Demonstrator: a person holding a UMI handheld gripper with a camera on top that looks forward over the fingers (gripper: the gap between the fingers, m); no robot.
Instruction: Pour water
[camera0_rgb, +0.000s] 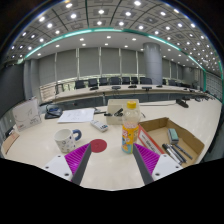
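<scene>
Gripper view: bottle (130, 126) seemingly just beyond open gripper (111, 165) fingers

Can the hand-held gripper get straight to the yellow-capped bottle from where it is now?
Probably yes. The bottle stands upright on the table just ahead of the open hand-held gripper, roughly in line with the gap between its fingers. Nothing lies between them; the red coaster and pink cup sit off to the side.

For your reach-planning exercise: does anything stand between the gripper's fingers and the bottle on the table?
Nothing visible does. The bottle stands upright just ahead of the open gripper, with bare table between. The pink cup and the red coaster sit off to its left, clear of the path.
</scene>
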